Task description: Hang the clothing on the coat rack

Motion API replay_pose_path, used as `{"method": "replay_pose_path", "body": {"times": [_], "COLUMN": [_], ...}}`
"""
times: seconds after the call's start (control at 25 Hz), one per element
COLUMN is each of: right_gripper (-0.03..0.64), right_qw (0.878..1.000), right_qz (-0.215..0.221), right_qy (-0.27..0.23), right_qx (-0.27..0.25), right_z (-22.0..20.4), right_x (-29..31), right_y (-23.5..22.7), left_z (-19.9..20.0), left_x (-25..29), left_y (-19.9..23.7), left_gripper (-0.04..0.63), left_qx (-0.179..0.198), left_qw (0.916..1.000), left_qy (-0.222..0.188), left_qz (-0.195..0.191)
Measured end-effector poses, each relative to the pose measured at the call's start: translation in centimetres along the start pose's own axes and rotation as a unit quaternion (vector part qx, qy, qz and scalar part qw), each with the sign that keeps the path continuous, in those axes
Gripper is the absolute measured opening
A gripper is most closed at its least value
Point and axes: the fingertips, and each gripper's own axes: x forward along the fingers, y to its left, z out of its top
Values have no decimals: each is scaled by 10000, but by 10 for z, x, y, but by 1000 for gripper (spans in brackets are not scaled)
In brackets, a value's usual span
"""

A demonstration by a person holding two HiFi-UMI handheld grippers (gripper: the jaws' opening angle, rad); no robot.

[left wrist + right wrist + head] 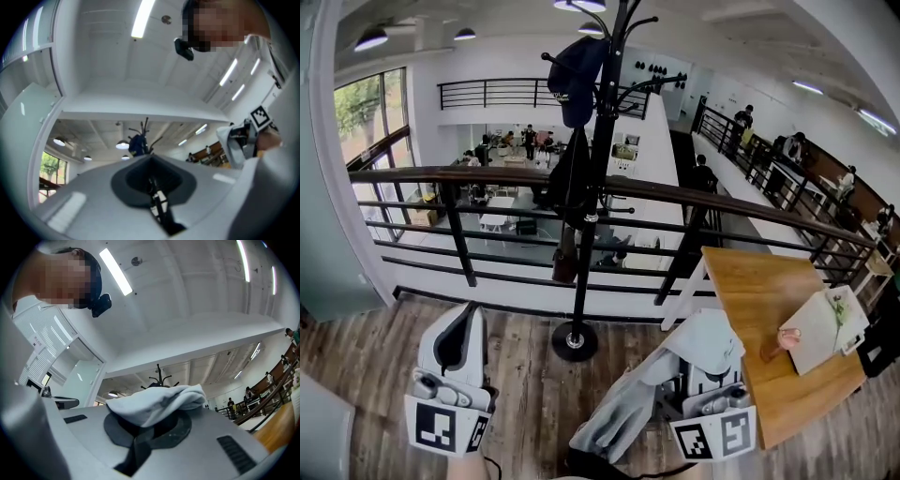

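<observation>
Gripping a pale grey garment (pixel 157 404), right gripper (pixel 150 425) has its jaws clamped on the cloth. The loose end droops toward 7 o'clock in head view. Left gripper (pixel 152 183): jaws together, nothing between. Coat rack (pixel 598 187) at 12 o'clock, apart from both, carries a dark cap (pixel 577 75) and a dark jacket (pixel 570 183). Wooden table (pixel 750 309) at 3 o'clock.

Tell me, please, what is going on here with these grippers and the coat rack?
A person holding a gripper in each hand faces the coat rack by the railing. The right claw is shut on a light grey garment, which drapes down from it and is not yet hung. The left claw is shut with nothing in it. A dark cap and a dark garment hang on the rack already.
</observation>
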Motion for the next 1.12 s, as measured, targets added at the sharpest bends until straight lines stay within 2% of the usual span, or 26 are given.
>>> {"method": "replay_pose_path", "body": {"times": [0.52,0.72,0.84,0.96,1.12], "right_gripper": [15,15,15,15,15], "right_qw": [9992,9983,9978,9975,9971], "right_qz": [381,538,624,660,734], "right_qy": [-115,-164,-164,-128,-75], "right_qx": [93,122,181,204,206], "right_z": [-41,-56,-66,-75,-85], "right_x": [117,149,163,174,191], "right_y": [-59,-79,-86,-92,-93], "left_z": [-31,-46,-58,-68,-71], "left_x": [117,152,163,174,185], "left_y": [20,14,13,13,22], "left_gripper": [6,6,6,6,6], "left_qx": [151,185,197,94,-108], "left_qw": [9994,9994,9994,9996,9993], "left_qy": [-101,-159,-36,103,-48], "left_qz": [298,232,267,257,344]}}
